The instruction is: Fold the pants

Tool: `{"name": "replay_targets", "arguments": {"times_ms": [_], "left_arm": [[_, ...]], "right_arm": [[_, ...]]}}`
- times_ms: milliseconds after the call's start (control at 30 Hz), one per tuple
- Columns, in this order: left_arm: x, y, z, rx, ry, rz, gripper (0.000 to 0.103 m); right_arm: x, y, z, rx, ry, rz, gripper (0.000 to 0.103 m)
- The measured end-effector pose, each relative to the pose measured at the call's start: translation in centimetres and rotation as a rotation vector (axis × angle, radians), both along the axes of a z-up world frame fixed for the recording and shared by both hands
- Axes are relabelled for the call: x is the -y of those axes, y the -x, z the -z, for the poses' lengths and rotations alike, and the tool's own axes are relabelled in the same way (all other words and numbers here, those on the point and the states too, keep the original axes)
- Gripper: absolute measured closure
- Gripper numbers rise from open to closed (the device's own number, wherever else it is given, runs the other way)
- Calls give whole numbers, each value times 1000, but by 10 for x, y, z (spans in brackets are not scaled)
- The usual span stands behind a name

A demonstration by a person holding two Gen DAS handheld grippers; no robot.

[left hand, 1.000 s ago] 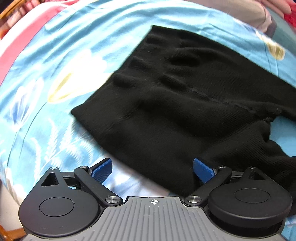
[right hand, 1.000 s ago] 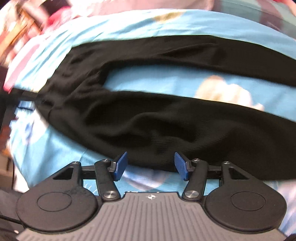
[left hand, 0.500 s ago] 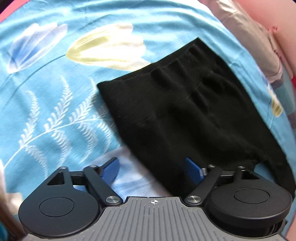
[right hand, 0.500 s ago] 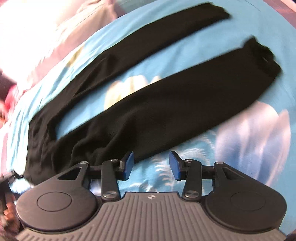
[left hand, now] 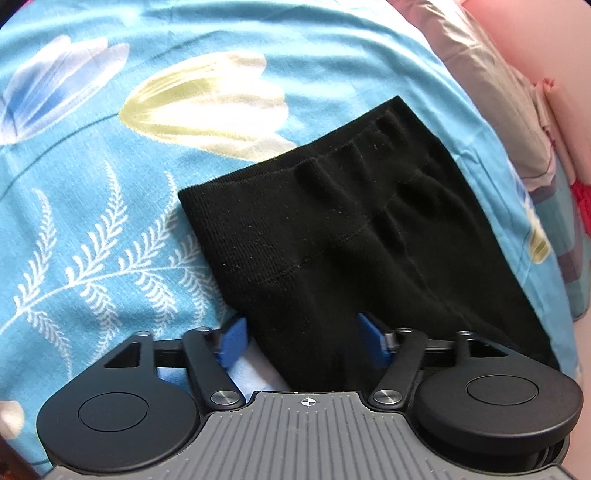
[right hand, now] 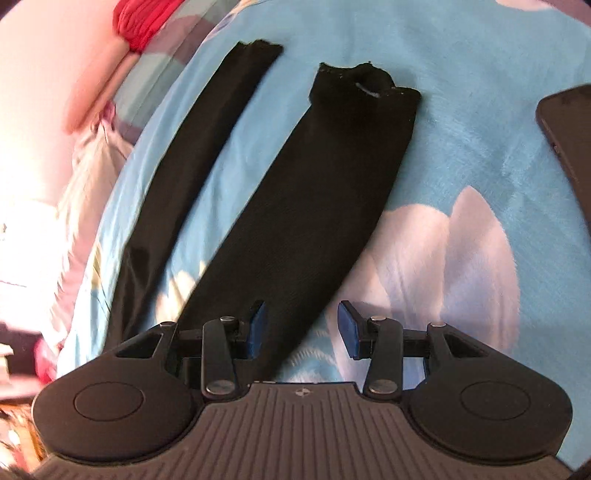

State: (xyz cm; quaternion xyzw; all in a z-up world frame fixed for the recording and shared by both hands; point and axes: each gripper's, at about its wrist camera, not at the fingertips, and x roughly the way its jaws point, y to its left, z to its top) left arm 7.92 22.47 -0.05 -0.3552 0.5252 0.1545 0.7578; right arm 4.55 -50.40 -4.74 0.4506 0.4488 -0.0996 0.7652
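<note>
On a blue floral bed sheet (left hand: 110, 177), soft, limp black pants (left hand: 332, 236) lie flat; left claw (left hand: 301, 339) spread astride the waist edge, right claw (right hand: 301, 328) spread, empty, over one leg

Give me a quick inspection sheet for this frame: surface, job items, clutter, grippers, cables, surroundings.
Surface: blue floral bedsheet, mostly smooth.
Job's things: black pants lie unfolded; waistband toward the left gripper, the two legs spread apart with sheet showing between them.
Clutter: dark flat object at the right edge of the right wrist view, possibly a phone.
Grippers: left gripper open, pants edge between its fingers, pads not pressing. Right gripper open over the nearer leg's edge, fabric between the fingers but not pinched.
Cables: nothing seen.
Surroundings: pinkish bedding or pillows beyond the sheet; red fabric behind.
</note>
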Motion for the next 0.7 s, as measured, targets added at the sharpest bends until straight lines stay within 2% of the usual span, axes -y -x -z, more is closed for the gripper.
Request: {"name": "replay_targets", "arguments": {"times_ms": [167,200,233,267,333,433,600,700], "left_arm": [[-3,-3,3,-23,-8,-9,4],[-4,-3,3,-27,-10,-14,8],[-4,-2,2,-32,-11,-15,13],[-4,-2,1,-33,-8,-17,16],[-2,-3,-3,-25,-6,-13,23],[0,-7,-17,10,-16,6,24],[2,-23,-45,84,-22,38,24],[5,-45,-54,108,-31,60,25]], "right_arm": [[9,-6,7,18,-33,34,58],[10,-7,8,15,-33,32,67],[10,-9,7,3,-16,26,89],[7,-11,5,-15,14,10,93],[3,-12,3,-15,44,-27,94],[4,-12,-6,-4,42,-31,96],[9,-26,-43,91,30,-46,96],[8,-51,-67,149,39,-63,96]]}}
